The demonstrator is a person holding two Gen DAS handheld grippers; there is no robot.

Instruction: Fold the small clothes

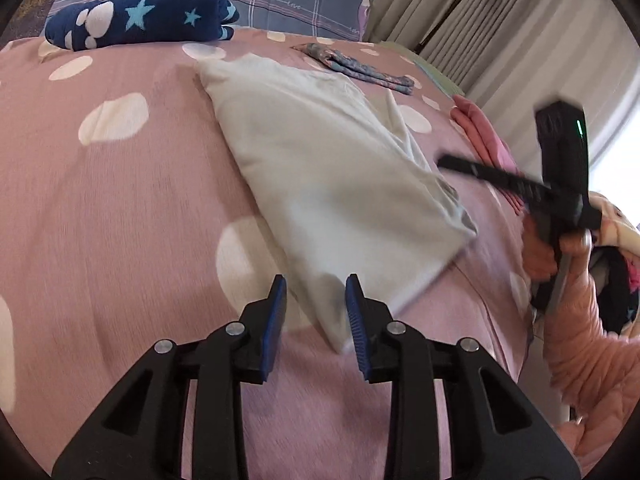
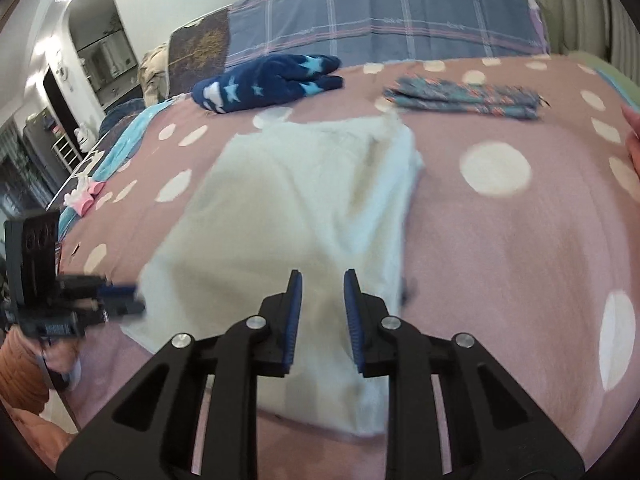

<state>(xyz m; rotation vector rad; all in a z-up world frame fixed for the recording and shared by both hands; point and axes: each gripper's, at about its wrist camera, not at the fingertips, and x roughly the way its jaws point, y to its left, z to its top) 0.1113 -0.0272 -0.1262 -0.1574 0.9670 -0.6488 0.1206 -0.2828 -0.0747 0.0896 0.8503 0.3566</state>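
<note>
The white garment [image 1: 332, 184] lies flat on the bed [image 1: 120, 200], near its middle, between the two grippers. It is doubled into a long, roughly rectangular panel. Its edges are mostly straight, with loose layers and a small raised tuft at the far right corner. The cloth is plain, soft and lightly creased.

Judged from this layout, one fold is done on this garment and at least one more fold appears to remain before it matches the finished bundles.

The left gripper [image 1: 316, 308] hovers over the near corner with fingers partly spread and nothing pinched. The right gripper [image 2: 320, 308] hovers over the near edge, fingers narrowly apart and gripping nothing.

Far left, a navy star-print item [image 1: 140, 16] lies folded. Far right, a patterned item [image 1: 356, 64] lies folded flat. A pink garment [image 1: 484, 132] lies at the right edge, apparently not yet folded.
</note>
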